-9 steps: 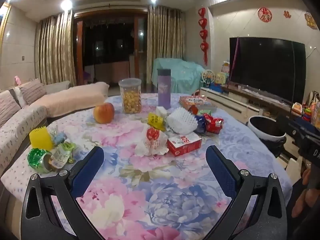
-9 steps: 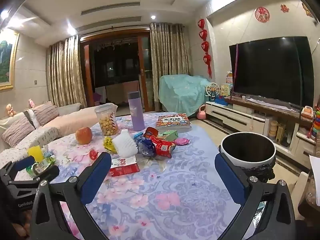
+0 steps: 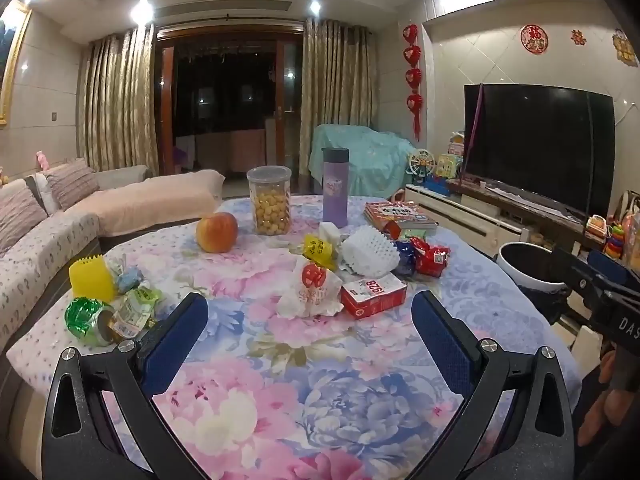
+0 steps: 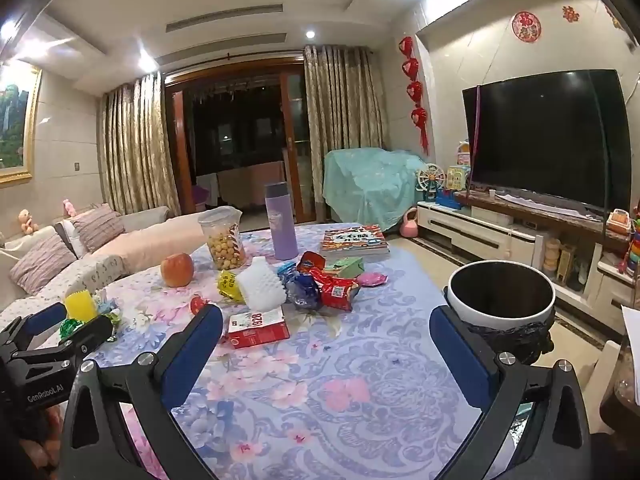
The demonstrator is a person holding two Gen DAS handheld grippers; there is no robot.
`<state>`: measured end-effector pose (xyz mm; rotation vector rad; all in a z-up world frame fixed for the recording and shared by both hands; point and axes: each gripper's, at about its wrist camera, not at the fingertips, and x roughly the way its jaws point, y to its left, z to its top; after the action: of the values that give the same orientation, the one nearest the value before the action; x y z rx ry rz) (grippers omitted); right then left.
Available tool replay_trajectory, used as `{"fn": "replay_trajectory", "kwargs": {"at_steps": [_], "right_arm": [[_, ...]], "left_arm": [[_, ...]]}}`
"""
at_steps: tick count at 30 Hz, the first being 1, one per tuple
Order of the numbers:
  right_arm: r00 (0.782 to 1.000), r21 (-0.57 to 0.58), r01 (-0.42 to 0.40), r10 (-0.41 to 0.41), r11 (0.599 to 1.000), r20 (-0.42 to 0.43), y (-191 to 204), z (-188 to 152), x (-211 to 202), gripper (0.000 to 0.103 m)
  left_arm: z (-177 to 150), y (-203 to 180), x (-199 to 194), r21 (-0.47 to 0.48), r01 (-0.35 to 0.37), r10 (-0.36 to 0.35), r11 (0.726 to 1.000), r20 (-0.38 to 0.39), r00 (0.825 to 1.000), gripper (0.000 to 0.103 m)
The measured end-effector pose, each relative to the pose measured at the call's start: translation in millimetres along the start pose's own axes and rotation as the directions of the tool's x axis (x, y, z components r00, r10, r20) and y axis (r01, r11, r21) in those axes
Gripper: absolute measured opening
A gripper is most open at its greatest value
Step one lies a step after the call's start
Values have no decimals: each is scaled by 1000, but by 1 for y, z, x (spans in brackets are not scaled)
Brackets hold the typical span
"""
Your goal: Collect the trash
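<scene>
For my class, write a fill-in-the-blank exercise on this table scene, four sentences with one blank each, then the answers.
1. Both the left gripper and the right gripper are ____ and hold nothing.
2. The fruit beside the clear snack jar is an ____.
3. The bottle standing by the jar is coloured ____.
4. The bin off the table's right edge has a ____ rim.

Answers: open; apple; purple; white
</scene>
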<state>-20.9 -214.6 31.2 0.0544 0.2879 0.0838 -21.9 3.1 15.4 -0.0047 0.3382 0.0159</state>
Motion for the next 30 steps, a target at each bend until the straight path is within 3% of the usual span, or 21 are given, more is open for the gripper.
{"fn": "replay_trajectory", "kwargs": {"at_steps": [30], "right_arm": [[999,-5,-19,19,1000,-51,5,-1,4,103]], "left_arm": [[-3,12,2,-20,-5,4,1000,-19,1000,103]]}}
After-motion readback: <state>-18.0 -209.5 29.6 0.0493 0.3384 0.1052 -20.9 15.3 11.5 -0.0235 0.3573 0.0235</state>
